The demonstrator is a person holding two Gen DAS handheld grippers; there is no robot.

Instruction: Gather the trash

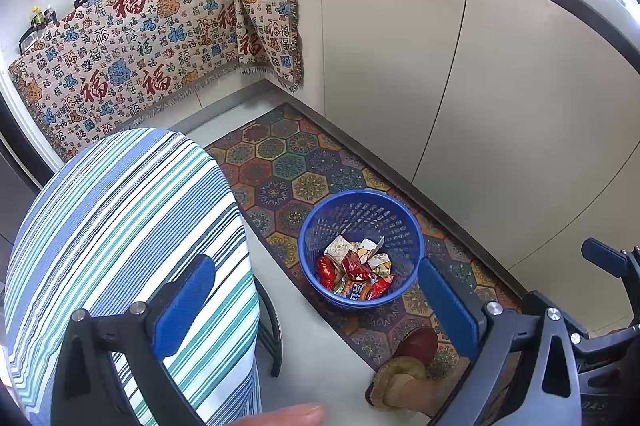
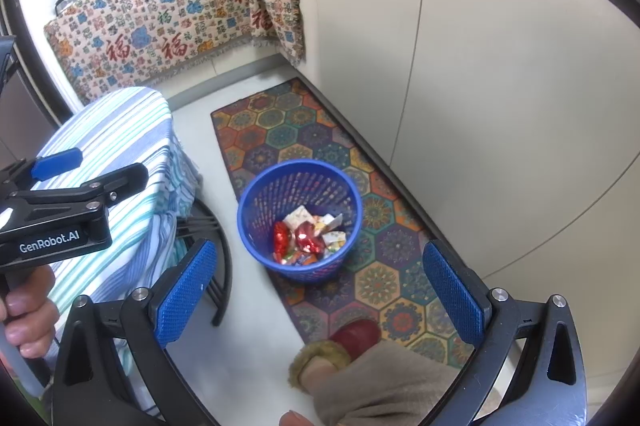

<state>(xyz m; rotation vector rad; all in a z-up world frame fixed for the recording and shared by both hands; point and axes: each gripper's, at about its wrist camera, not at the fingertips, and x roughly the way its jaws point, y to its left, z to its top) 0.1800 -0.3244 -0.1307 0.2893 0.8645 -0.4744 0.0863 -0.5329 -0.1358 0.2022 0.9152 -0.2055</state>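
Round perforated plastic basket [image 1: 362, 250], crumpled wrappers [image 1: 356, 268]

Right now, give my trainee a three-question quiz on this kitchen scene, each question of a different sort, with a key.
1. True or false: the blue basket stands on the striped tablecloth.
2. Multiple choice: what lies in the basket? A) crumpled wrappers B) folded socks C) nothing.
3. Short answer: how do the left gripper and the right gripper stand, and what do they hold?

Key
1. False: it stands on the floor, at the edge of the patterned mat, beside the covered table.
2. A.
3. Both are open and hold nothing.
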